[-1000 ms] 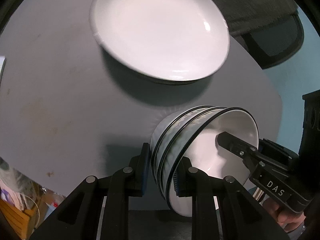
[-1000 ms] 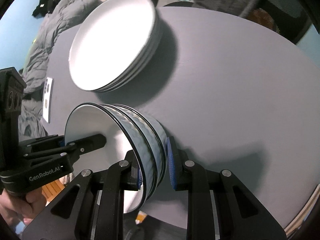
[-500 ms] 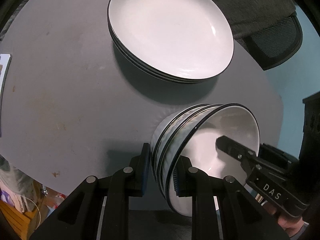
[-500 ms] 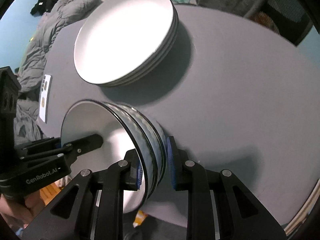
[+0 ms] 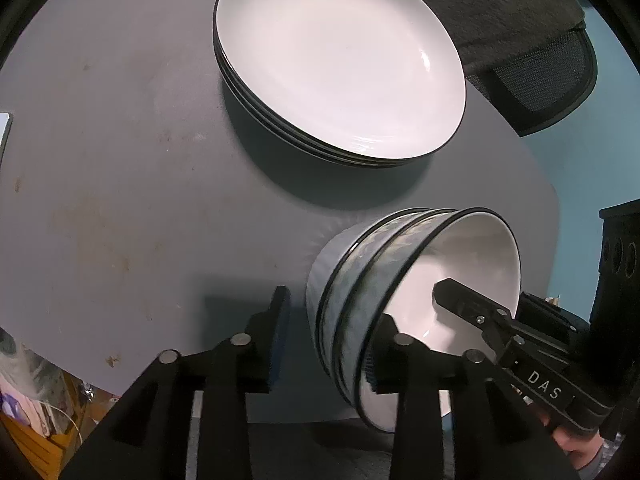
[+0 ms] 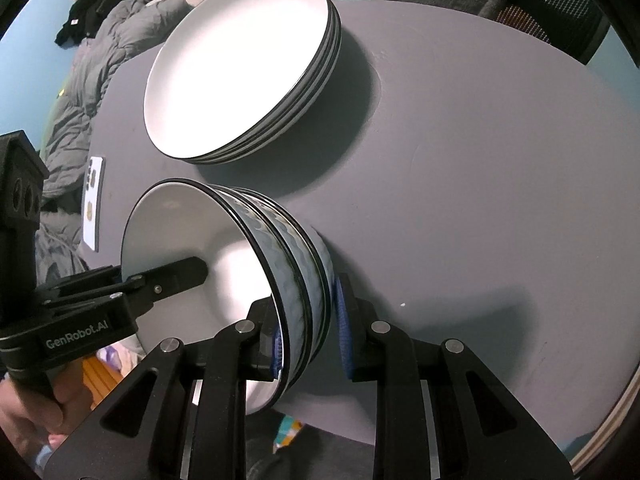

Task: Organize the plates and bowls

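Observation:
A nested stack of bowls [image 5: 372,280] with black rims and pale blue outsides sits near the table's front edge; it also shows in the right wrist view [image 6: 288,264]. My left gripper [image 5: 326,340] straddles the stack's rim with its jaws open, the left pad clear of the bowls. My right gripper [image 6: 310,336] straddles the opposite rim, jaws open, the right pad a small gap off the wall. A stack of white plates [image 5: 340,60] with dark rims lies behind the bowls, seen also in the right wrist view [image 6: 240,64].
The grey table [image 5: 120,160] ends close in front of the bowls. A phone [image 6: 93,200] lies at the table's left edge. A black mesh chair [image 5: 540,80] stands behind the table. Bedding [image 6: 80,72] lies beyond it.
Both grippers have opened their jaws around the bowl stack's rims. The cameras have moved slightly, so the plates sit a little lower in view.

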`<control>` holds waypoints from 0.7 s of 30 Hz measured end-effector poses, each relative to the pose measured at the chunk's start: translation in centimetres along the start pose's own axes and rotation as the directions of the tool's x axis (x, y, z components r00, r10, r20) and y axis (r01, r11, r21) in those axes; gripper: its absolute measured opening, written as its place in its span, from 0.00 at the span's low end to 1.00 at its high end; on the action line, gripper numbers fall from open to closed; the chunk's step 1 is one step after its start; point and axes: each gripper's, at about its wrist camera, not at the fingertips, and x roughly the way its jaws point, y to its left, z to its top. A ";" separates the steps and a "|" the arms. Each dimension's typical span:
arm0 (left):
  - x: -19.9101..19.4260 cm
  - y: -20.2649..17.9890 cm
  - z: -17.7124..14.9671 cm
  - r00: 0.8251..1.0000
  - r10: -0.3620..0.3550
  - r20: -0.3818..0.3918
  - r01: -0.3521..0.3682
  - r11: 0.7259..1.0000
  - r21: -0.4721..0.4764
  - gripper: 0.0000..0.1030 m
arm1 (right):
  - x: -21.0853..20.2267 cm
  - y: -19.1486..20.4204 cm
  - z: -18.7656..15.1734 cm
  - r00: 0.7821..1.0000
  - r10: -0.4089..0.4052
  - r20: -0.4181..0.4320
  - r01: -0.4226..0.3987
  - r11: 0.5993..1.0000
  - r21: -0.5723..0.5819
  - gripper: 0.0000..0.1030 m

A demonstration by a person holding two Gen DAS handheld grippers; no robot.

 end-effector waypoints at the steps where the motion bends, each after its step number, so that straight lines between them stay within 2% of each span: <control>1: 0.0 0.1 0.0 1.000 0.003 0.001 -0.003 1.000 0.004 0.39 | 0.1 0.1 0.0 1.000 -0.001 0.001 0.001 1.000 0.001 0.22; 8: 0.2 0.0 0.2 1.000 0.003 0.001 -0.003 1.000 0.023 0.47 | -0.1 -0.3 -0.2 1.000 -0.012 0.009 0.012 1.000 0.022 0.23; 12: 0.5 -0.2 0.4 1.000 -0.015 -0.006 0.015 1.000 0.026 0.47 | 0.0 -0.1 -0.3 1.000 -0.029 0.007 0.028 0.999 0.030 0.24; 14: 0.8 -0.4 0.4 0.999 -0.039 -0.013 0.039 0.999 0.028 0.47 | -0.1 -0.1 -0.4 1.000 -0.029 0.009 0.028 0.999 0.033 0.25; 17: 1.1 -1.0 0.4 0.997 -0.073 -0.022 0.073 0.997 0.033 0.38 | -0.1 -0.3 -0.4 1.000 -0.024 0.010 0.023 0.999 0.044 0.26; 21: 1.3 -1.9 0.6 0.999 -0.048 -0.018 0.049 0.997 0.061 0.37 | -0.1 -0.2 -0.4 0.999 -0.030 0.014 0.029 0.998 0.048 0.27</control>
